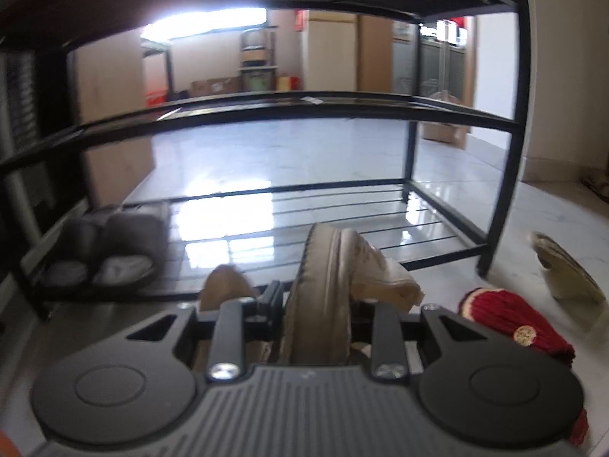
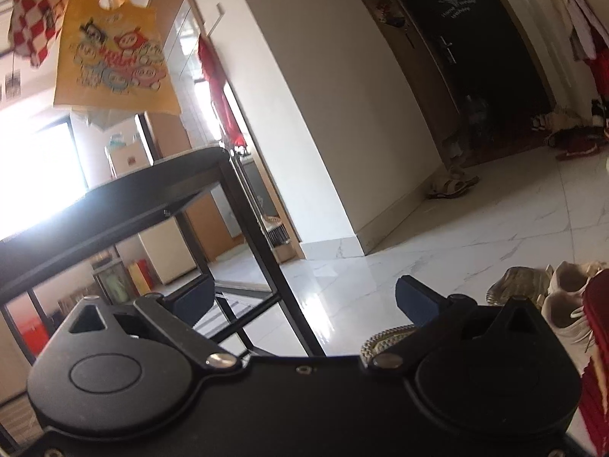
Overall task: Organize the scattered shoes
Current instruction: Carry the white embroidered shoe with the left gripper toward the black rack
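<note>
In the left wrist view my left gripper (image 1: 316, 304) is shut on a beige shoe (image 1: 327, 278), which stands on edge with its sole turned left. It hangs just in front of the lowest shelf of a black metal shoe rack (image 1: 289, 110). A grey pair of slippers (image 1: 114, 247) sits at the left of that shelf. On the floor to the right lie a red knitted slipper (image 1: 506, 323) and another beige shoe (image 1: 567, 270). In the right wrist view my right gripper (image 2: 304, 297) is open and holds nothing, beside the shoe rack's corner leg (image 2: 266, 251).
Low right in the right wrist view lie a pale sneaker (image 2: 563, 304), a woven shoe (image 2: 514, 285) and a red slipper (image 2: 597, 342). Sandals (image 2: 453, 186) rest by the wall near a dark door (image 2: 475, 38). Glossy marble floor (image 2: 437, 251) spreads between.
</note>
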A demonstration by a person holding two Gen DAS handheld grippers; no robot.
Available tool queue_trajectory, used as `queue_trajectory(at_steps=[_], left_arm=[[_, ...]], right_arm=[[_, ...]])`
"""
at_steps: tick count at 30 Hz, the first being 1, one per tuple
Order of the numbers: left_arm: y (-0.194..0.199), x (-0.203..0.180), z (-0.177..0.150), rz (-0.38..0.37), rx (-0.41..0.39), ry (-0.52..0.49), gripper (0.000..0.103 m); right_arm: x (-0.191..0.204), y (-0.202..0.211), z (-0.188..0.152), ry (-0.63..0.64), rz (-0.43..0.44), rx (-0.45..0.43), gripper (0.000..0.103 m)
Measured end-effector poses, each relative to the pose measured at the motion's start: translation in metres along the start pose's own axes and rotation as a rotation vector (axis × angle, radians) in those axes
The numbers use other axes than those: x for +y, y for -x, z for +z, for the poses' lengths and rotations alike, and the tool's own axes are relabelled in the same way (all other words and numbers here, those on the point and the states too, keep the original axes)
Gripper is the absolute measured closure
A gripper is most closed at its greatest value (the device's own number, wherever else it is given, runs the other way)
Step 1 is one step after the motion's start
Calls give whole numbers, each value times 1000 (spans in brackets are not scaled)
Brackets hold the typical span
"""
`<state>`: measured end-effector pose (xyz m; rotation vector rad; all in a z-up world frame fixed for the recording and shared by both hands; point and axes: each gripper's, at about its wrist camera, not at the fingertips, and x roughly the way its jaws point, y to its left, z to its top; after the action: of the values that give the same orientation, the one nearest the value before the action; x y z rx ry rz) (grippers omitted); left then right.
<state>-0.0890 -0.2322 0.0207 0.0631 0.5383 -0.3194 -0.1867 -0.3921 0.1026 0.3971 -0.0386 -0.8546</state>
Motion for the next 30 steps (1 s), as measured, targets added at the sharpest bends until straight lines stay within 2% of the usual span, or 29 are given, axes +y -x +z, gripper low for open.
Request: queue_trajectory(at_steps=[2, 5, 7, 11, 13, 18, 20, 21, 22, 25, 28, 30], left_arm=[[6, 10, -1, 15, -12, 49, 75], [6, 17, -1, 32, -17, 70, 73], [3, 18, -1, 4, 13, 70, 72], [-19, 19, -11, -63, 169, 104, 71], [-28, 21, -13, -80, 220, 125, 71], [-46, 11, -17, -164, 414, 51, 67], [-44, 10, -18, -185, 410, 46, 66], [-44, 10, -18, -183, 406, 42, 63], [-42, 9, -16, -172, 395, 29, 54], [-33, 10, -14, -155, 360, 21, 41], [-25, 18, -11, -130, 329, 40, 31], [-21, 25, -10, -105, 308, 56, 27]], right_arm=[[8, -1, -4, 43, 5, 9, 0], [17, -1, -8, 85, 13, 19, 0], [22, -2, -11, 110, 21, 32, 0], [26, 0, -11, 131, 16, 16, 0], [26, -1, -12, 134, 15, 32, 0], [22, -12, -14, 119, -13, 82, 0], [22, -17, -16, 127, -23, 103, 0], [23, -19, -18, 141, -23, 117, 0], [23, -20, -19, 143, -22, 128, 0], [20, -31, -25, 134, -13, 205, 0], [12, -49, -35, 97, 54, 331, 0], [6, -67, -48, 42, 123, 480, 0]])
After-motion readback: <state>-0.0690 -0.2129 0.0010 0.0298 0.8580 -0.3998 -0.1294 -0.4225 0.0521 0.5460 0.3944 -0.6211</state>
